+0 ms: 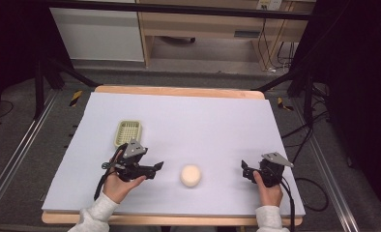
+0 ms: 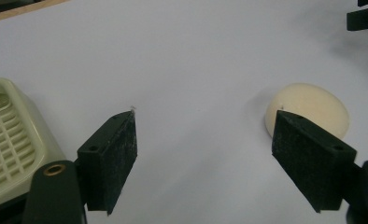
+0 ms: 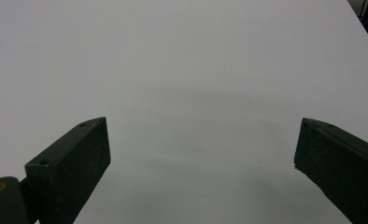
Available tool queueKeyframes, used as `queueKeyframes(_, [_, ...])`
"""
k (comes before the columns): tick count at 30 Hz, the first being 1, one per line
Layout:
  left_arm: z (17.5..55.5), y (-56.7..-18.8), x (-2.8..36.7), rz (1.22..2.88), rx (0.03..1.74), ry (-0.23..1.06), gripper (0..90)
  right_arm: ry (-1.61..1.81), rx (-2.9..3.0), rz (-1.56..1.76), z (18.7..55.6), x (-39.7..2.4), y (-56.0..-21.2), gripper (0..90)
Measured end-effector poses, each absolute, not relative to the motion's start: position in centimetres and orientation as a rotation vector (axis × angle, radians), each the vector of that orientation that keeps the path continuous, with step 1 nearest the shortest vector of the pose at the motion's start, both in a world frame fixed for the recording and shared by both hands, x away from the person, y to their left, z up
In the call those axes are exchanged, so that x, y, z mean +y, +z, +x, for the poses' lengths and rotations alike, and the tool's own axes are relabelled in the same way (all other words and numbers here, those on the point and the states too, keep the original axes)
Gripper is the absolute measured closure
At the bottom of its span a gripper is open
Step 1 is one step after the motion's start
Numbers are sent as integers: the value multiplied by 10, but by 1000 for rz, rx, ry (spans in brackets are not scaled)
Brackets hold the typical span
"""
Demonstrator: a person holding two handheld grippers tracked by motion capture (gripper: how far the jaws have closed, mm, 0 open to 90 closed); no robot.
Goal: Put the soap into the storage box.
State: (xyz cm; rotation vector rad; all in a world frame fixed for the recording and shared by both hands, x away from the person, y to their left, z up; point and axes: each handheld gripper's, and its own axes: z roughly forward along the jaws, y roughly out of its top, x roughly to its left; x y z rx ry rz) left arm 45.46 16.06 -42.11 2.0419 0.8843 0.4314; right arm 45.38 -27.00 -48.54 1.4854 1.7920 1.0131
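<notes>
2 grippers, jaws apart, empty; soap [image 1: 190, 175] lies just right of left gripper [image 1: 155, 167], nearer than right gripper [image 1: 244, 170].

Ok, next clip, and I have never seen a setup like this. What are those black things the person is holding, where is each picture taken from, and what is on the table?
A person sits at a table covered by a white sheet and holds a two-jaw tool in each hand. The high view looks down from above: the left hand-held gripper is at the left, the right hand-held gripper at the right. The other two pictures come from cameras riding on each tool, looking out between its own black jaws. Both pairs of jaws stand wide apart and hold nothing. On the sheet lie a round cream puck-like object between the two tools, and a pale green slotted tray farther back on the left. The left gripper view shows both, the round object just beyond one jaw.
</notes>
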Motion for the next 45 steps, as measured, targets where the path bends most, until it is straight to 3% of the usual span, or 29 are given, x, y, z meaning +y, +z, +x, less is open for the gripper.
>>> queueKeyframes(45, [454, -427, 108, 2130, 785, 351, 215, 1014, 1805, 1480, 454, -269, -486, 40])
